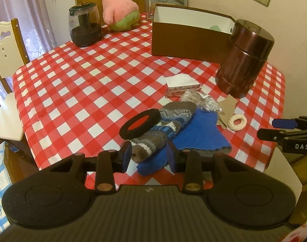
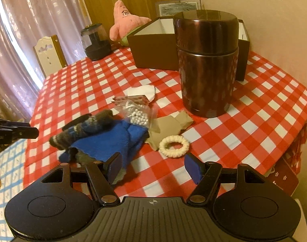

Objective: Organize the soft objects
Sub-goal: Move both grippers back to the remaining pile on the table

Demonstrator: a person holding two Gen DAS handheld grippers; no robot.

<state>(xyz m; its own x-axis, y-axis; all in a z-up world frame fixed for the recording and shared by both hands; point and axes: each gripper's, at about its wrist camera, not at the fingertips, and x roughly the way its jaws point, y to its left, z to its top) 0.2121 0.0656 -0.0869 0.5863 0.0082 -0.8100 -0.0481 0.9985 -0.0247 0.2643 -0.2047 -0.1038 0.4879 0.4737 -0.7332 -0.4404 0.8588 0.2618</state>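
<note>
Two hand-held grippers hang over a table in a red-and-white checked cloth. The left gripper has its blue-padded fingers partly apart, gripping nothing; the toe of a grey-and-blue knitted sock lies in line with the gap, though contact cannot be told. A black ring rests on the sock just beyond the left finger, and a blue cloth spreads under the sock, reaching the right finger.

The right gripper stands wide open and empty over bare cloth. The blue cloth's edge lies at its left finger, and a cream braided ring sits just ahead of the gap, apart from both pads. Beyond the ring lie a beige piece, a clear bag of white beads and a small pink-and-white packet.

Farther off stand a brown canister, an open brown box, a dark jar and a pink plush star.
</note>
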